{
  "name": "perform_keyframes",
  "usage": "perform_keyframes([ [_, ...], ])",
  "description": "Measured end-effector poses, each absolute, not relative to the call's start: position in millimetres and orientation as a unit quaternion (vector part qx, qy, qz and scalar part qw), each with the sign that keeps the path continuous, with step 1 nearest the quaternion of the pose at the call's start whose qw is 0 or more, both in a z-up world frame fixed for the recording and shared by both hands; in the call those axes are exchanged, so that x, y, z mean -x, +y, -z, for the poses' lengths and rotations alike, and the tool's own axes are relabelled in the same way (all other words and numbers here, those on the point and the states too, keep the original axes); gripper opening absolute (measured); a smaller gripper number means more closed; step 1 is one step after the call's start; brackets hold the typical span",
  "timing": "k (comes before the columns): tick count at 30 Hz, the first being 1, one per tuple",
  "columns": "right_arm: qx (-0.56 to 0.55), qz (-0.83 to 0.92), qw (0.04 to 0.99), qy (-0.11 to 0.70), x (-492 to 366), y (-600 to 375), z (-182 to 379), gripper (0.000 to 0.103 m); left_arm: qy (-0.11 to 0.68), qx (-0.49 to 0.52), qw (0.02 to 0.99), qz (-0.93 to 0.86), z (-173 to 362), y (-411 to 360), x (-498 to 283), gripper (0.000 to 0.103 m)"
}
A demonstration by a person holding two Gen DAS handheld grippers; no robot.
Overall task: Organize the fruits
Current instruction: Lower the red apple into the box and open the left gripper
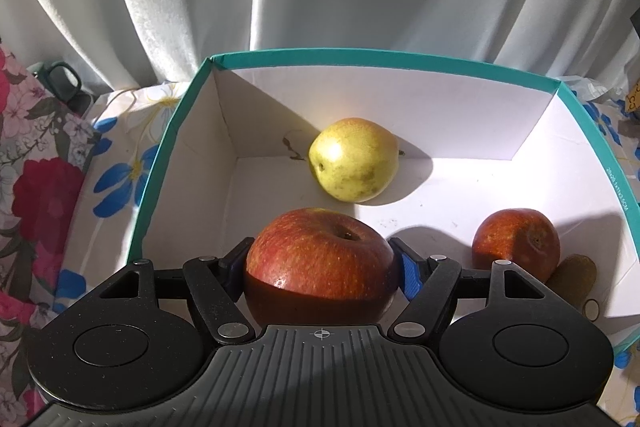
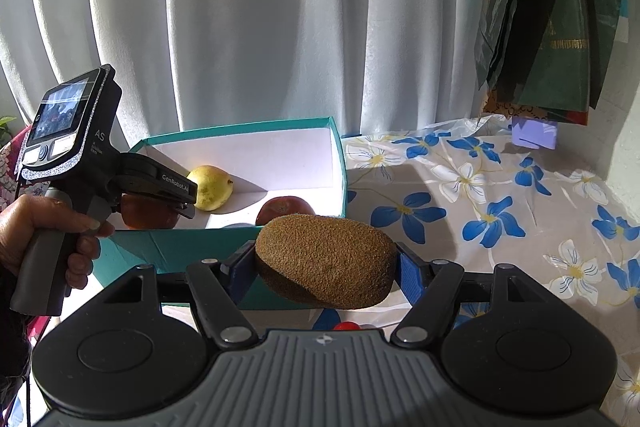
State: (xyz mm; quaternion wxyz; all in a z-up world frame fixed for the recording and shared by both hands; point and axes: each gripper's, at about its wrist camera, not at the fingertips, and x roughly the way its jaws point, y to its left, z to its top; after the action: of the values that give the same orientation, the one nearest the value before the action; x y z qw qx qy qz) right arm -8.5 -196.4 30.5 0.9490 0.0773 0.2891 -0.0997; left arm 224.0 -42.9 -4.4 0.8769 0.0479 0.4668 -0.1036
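We hold the left tool (image 1: pixel 320 259) over the near side of the teal box (image 1: pixel 384 61), its two fingers pinching a red apple (image 1: pixel 320 259) from either side. The right tool (image 2: pixel 326 261) is pinching a kiwi (image 2: pixel 326 261) across its short axis, just outside the near wall of the box, above the table (image 2: pixel 520 187) with its blue-flowered cover.

Inside the box a yellow pear (image 1: pixel 354 159) lies toward the far wall and a smaller red apple (image 1: pixel 516 243) sits at the near right.

The step in hand looks like setting both fruits down in the box. For the apple, we want it low enough to rest on the white floor before we spread the fingers, since a round fruit dropped from any height will roll into the pear. The free floor at the near left, clear of both fruits, seems the best spot.

For the kiwi, we need to lift it over the near wall without clipping the rim, then aim between the smaller red apple and the pear. The kiwi is soft, so we keep the squeeze light. We should also keep the two tools apart while both work over the same box.
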Motion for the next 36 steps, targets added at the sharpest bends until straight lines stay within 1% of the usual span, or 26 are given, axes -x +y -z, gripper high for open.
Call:
perform_keyframes([
  [15, -0.076, 0.098, 0.95, 0.288, 7, -198, -34, 0.071, 0.475, -0.044, 0.874, 0.099, 4, -44, -226, 0.076],
  [21, -0.076, 0.096, 0.951, 0.286, 8, -197, -34, 0.071, 0.477, -0.043, 0.873, 0.098, 4, -43, -225, 0.074],
  [30, -0.076, 0.097, 0.952, 0.279, 8, -199, -36, 0.071, 0.477, -0.047, 0.872, 0.098, 3, -44, -219, 0.076],
  [33, -0.076, 0.099, 0.953, 0.276, 7, -200, -37, 0.071, 0.461, -0.043, 0.88, 0.105, -7, -41, -204, 0.079],
  [34, -0.075, 0.099, 0.953, 0.275, 6, -200, -37, 0.071, 0.456, -0.035, 0.883, 0.106, -13, -38, -199, 0.086],
  [36, -0.075, 0.1, 0.954, 0.273, 4, -201, -38, 0.071, 0.438, -0.034, 0.893, 0.095, -24, -33, -187, 0.095],
])
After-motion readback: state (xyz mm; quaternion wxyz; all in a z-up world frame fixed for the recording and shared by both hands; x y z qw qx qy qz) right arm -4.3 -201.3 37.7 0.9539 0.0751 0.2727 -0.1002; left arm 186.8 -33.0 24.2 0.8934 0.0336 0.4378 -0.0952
